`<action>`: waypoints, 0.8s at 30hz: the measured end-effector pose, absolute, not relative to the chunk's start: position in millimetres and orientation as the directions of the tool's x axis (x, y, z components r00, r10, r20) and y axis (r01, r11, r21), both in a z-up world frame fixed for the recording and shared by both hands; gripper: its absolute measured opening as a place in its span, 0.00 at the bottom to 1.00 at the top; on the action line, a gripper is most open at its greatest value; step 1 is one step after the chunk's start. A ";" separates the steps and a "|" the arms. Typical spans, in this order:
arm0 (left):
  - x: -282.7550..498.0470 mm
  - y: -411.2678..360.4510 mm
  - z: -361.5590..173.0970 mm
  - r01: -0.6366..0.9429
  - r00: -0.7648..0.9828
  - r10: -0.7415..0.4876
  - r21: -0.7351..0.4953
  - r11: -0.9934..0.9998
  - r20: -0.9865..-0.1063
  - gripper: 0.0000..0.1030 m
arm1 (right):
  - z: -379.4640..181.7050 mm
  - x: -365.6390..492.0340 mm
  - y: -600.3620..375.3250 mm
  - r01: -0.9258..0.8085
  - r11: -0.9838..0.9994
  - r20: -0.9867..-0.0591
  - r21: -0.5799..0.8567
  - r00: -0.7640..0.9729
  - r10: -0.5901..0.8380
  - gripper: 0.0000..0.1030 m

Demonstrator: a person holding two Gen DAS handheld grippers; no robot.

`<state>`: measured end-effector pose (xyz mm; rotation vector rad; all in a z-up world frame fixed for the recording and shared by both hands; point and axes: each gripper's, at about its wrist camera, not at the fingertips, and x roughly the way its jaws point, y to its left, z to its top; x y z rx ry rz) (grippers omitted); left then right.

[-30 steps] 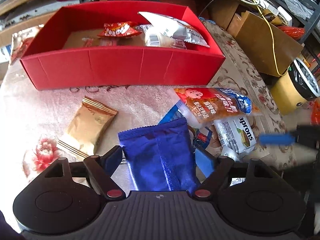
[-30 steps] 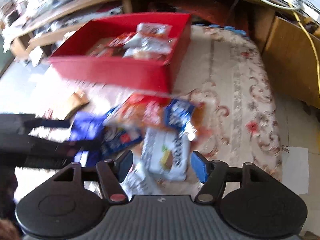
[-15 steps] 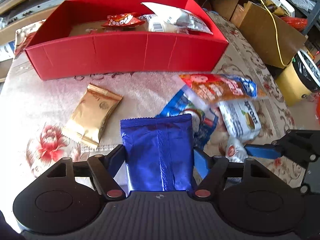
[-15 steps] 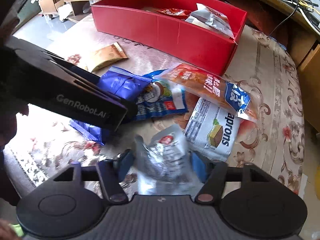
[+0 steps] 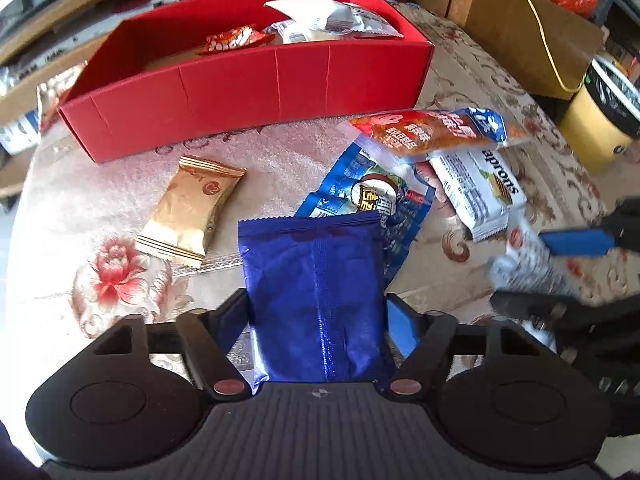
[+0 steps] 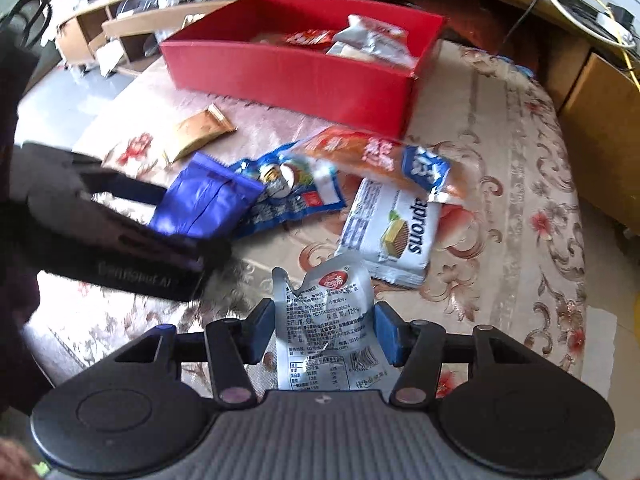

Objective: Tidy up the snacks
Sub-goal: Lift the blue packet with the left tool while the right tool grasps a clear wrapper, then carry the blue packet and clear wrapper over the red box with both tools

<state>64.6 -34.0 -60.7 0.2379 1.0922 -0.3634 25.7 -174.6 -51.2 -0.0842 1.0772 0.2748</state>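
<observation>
Snacks [image 5: 476, 192] strewn on floral tablecloth [image 5: 100, 280]; left claw [image 5: 316, 320] pinching blue packet [image 5: 316, 300].

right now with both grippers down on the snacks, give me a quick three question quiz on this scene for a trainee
1. True or false: the red box already has snacks in it.
2. Which packet sits between the fingers of the left gripper? A gold packet, B dark blue packet, C white wafer packet
3. Fill in: the right gripper is closing around a ____ packet.

Key: 1 true, red and silver packets lie inside. 2 B. 3 silver, with printed text facing up.
</observation>
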 end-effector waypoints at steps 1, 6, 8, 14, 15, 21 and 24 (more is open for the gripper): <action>63.5 -34.0 -60.0 0.402 0.413 -0.173 0.009 0.916 -0.894 0.69 | -49.5 26.3 -175.0 -0.258 0.964 -0.876 0.063 0.449 0.177 0.45; 58.8 -32.3 -56.2 0.401 0.410 -0.192 -0.013 0.916 -0.891 0.64 | -45.2 27.9 -174.5 -0.249 0.967 -0.868 0.056 0.467 0.170 0.45; 56.8 -33.1 -53.0 0.404 0.421 -0.194 -0.009 0.915 -0.886 0.64 | -42.7 28.0 -173.2 -0.251 0.967 -0.863 0.054 0.475 0.171 0.45; 52.9 -35.7 -38.4 0.408 0.471 -0.203 0.008 0.913 -0.859 0.64 | -34.7 30.1 -171.5 -0.247 0.967 -0.846 0.059 0.501 0.179 0.45; 53.2 -35.8 -36.1 0.407 0.478 -0.205 0.009 0.914 -0.854 0.64 | -33.3 30.7 -171.4 -0.245 0.968 -0.843 0.060 0.507 0.180 0.45; 56.3 -37.2 -27.2 0.399 0.514 -0.204 0.022 0.917 -0.833 0.64 | -23.2 37.4 -168.9 -0.231 0.971 -0.821 0.058 0.543 0.178 0.45; 58.3 -35.7 -23.2 0.392 0.531 -0.201 0.029 0.919 -0.823 0.64 | -20.0 40.7 -168.4 -0.225 0.972 -0.813 0.061 0.554 0.179 0.45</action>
